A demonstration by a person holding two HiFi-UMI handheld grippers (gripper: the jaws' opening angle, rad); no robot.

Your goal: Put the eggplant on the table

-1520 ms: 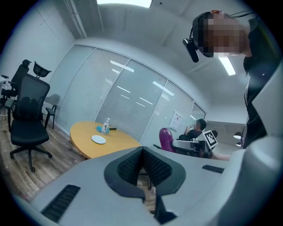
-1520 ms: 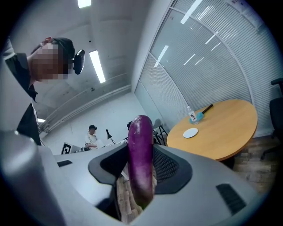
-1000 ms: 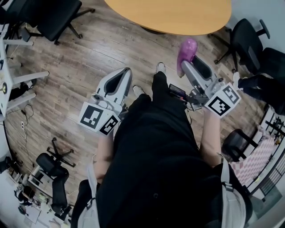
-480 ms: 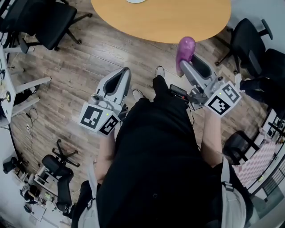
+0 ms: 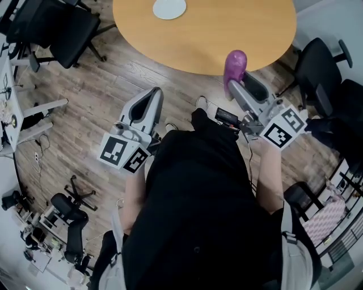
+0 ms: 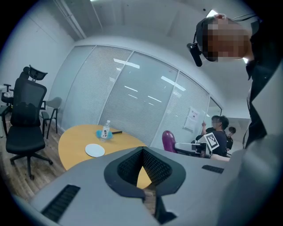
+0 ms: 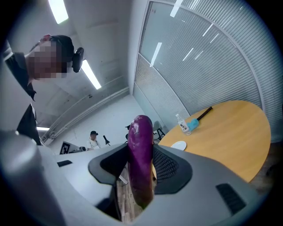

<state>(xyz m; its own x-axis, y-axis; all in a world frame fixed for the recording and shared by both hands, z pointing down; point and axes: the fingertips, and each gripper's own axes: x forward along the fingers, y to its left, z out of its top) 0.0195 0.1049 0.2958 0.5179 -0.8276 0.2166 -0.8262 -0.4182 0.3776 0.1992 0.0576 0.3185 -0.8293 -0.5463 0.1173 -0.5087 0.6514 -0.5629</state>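
A purple eggplant (image 5: 235,66) stands upright between the jaws of my right gripper (image 5: 236,80), which is shut on its lower part. In the right gripper view the eggplant (image 7: 140,145) fills the gap of that gripper (image 7: 140,170). In the head view its top overlaps the near edge of the round wooden table (image 5: 227,34). My left gripper (image 5: 154,93) is held out over the floor, left of the person's legs. Its jaws (image 6: 142,171) are together with nothing in them.
On the table lie a white plate (image 5: 169,8), a water bottle (image 6: 105,130) and a blue thing with a dark handle. Black office chairs stand at the upper left (image 5: 57,22) and at the right (image 5: 317,62). Other people show far off in both gripper views.
The table has come nearer and more of it shows, plate included. Both grippers have moved toward it. The eggplant, which was over the floor, now overlaps the table's edge.
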